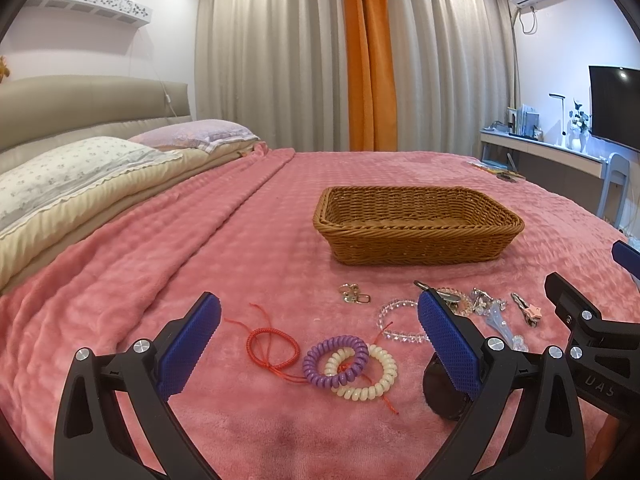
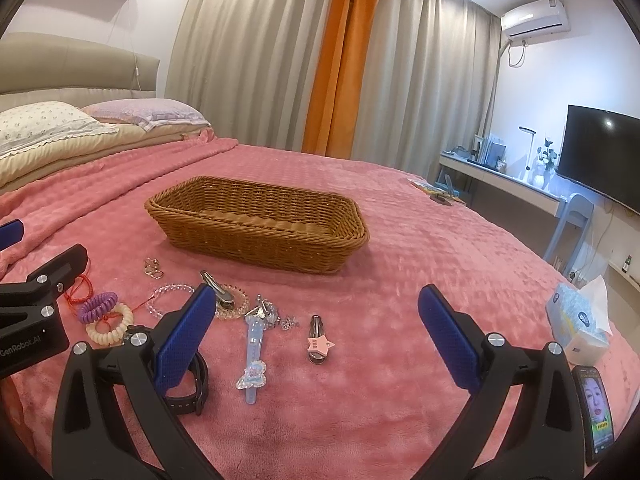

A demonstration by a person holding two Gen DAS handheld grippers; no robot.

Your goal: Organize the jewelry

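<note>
A brown wicker basket [image 1: 418,226] [image 2: 256,224] stands empty on the pink blanket. In front of it lie a red cord loop [image 1: 272,346], a purple coil tie [image 1: 335,361] [image 2: 98,306], a cream coil tie [image 1: 366,372] [image 2: 110,326], a clear bead bracelet [image 1: 396,320] [image 2: 166,300], a small metal charm [image 1: 354,294] [image 2: 153,269], a blue strap [image 2: 253,354], a pink star clip [image 2: 319,340] and a black watch [image 2: 188,384]. My left gripper [image 1: 320,344] hangs open over the coil ties. My right gripper [image 2: 316,340] is open above the star clip.
Pillows [image 1: 76,172] and a headboard lie far left. A tissue box [image 2: 578,322] and a phone [image 2: 596,412] rest at the bed's right edge. A desk [image 2: 504,182] with a television [image 2: 604,156] stands beyond the bed. Curtains [image 1: 280,52] cover the far wall.
</note>
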